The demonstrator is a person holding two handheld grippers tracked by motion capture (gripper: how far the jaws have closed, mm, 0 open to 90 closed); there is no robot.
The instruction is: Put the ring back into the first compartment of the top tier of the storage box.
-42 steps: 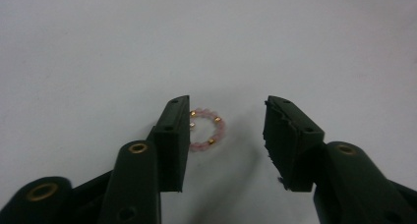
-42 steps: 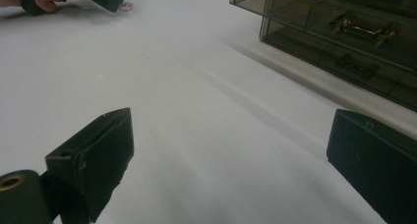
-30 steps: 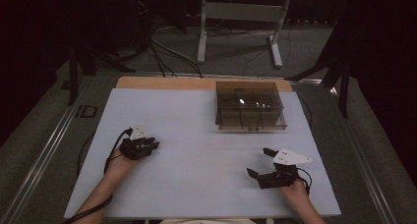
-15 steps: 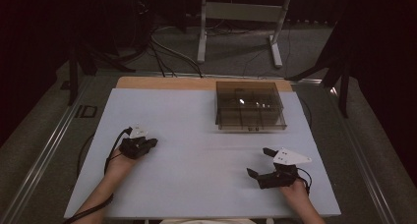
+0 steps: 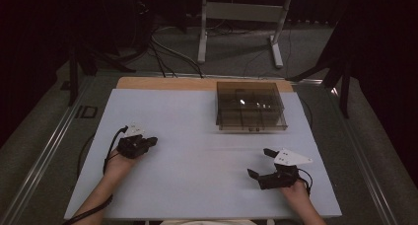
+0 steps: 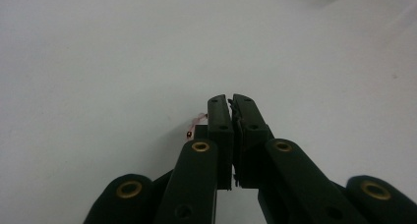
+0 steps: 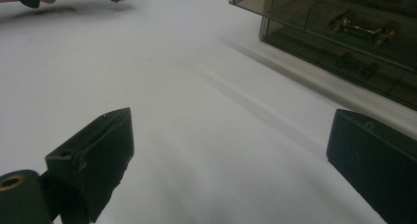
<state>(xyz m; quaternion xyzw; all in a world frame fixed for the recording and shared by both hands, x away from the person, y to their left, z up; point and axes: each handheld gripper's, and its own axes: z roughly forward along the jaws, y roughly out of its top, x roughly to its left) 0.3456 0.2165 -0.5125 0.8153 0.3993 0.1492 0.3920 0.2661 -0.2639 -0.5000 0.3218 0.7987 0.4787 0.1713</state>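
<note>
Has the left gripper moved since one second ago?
Yes, slightly. The left gripper has shifted a little toward the table's near edge, away from the smoky compartment box, which stayed put.

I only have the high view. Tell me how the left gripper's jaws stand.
Observer: In the left gripper view, the left gripper has its jaws pressed together, with nothing between them.
Operator: Now the right one.
Observer: The right gripper has its jaws wide apart, bare white table between them.
Operator: Report what's inside the box.
Observer: The right gripper view shows the smoky clear box with divided compartments; one holds a small brass-coloured metal part, another a darker piece I cannot identify.
</note>
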